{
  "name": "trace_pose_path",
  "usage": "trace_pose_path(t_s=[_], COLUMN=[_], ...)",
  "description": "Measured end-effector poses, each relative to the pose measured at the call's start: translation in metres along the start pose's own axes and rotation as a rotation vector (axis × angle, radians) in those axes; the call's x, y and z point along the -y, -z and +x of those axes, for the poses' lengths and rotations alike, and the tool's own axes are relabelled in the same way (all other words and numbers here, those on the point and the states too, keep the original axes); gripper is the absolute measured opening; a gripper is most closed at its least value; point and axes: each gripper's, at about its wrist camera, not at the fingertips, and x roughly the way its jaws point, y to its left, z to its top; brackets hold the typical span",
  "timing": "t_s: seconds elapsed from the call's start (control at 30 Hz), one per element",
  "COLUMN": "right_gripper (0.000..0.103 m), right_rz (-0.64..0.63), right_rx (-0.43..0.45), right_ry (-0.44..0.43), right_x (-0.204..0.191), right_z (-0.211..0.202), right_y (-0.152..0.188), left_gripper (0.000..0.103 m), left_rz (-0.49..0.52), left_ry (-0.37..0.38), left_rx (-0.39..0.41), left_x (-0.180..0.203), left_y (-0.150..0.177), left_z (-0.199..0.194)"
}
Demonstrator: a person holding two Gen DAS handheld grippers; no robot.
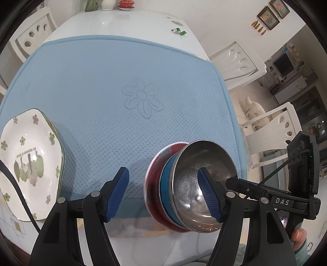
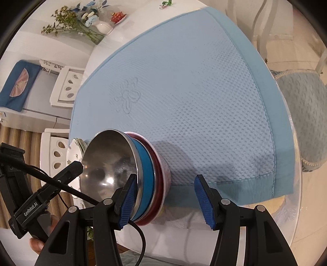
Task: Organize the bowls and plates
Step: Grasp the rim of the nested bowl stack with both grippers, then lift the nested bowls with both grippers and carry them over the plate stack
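A nested stack of bowls, a steel bowl [image 1: 196, 169] inside a blue-banded one [image 1: 166, 184] inside a red one [image 1: 153, 174], sits near the front edge of the blue mat [image 1: 122, 86]. The stack also shows in the right wrist view [image 2: 114, 163]. My left gripper [image 1: 163, 190] is open, its right finger [image 1: 210, 196] inside the steel bowl, its left finger outside the stack. My right gripper [image 2: 165, 200] is open, its left finger [image 2: 127, 200] at the steel bowl's rim, its right finger outside the stack. White plates with green flowers [image 1: 28, 161] are stacked at the left.
White chairs [image 1: 241, 63] stand around the white table [image 1: 126, 24]. A vase [image 1: 108, 4] and red dish [image 1: 126, 4] sit at the far end. A small wrapper [image 1: 178, 31] lies beyond the mat. A white dog [image 1: 255, 112] lies on the floor at right.
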Motion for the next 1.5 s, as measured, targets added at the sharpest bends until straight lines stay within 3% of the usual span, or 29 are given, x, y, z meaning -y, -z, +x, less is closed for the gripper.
trace_pose_path(t_s=[0.27,0.57,0.87,0.97,1.3,1.5], right_gripper=[0.055,0.064,0.068,0.068,0.071,0.071], right_rz=[-0.099,-0.162,-0.076,-0.068,-0.030,0.012], right_rx=[0.052,-0.002,-0.071,-0.070,-0.086,-0.130], right_ry=[-0.016,-0.005,-0.081,-0.085,-0.073,-0.117], right_x=[-0.023,-0.030,-0.016,-0.014,-0.008,-0.010], right_z=[-0.014,0.007,0.027,0.027,0.035,0.040], right_y=[0.006,0.011,0.011,0.010,0.003,0.006], left_gripper=[0.068,0.068,0.068,0.068,0.068,0.068], left_rz=[0.001,-0.061,-0.210,-0.234,-0.207,-0.189], left_ry=[-0.011,0.030,0.139,0.145,0.129,0.120], left_rx=[0.004,-0.002,-0.036,-0.031,-0.049,-0.064], left_x=[0.001,-0.009,-0.037,-0.042,-0.028,-0.025], left_y=[0.004,0.018,0.029,0.029,0.022,0.018], left_z=[0.001,0.004,0.014,0.017,0.033,0.043])
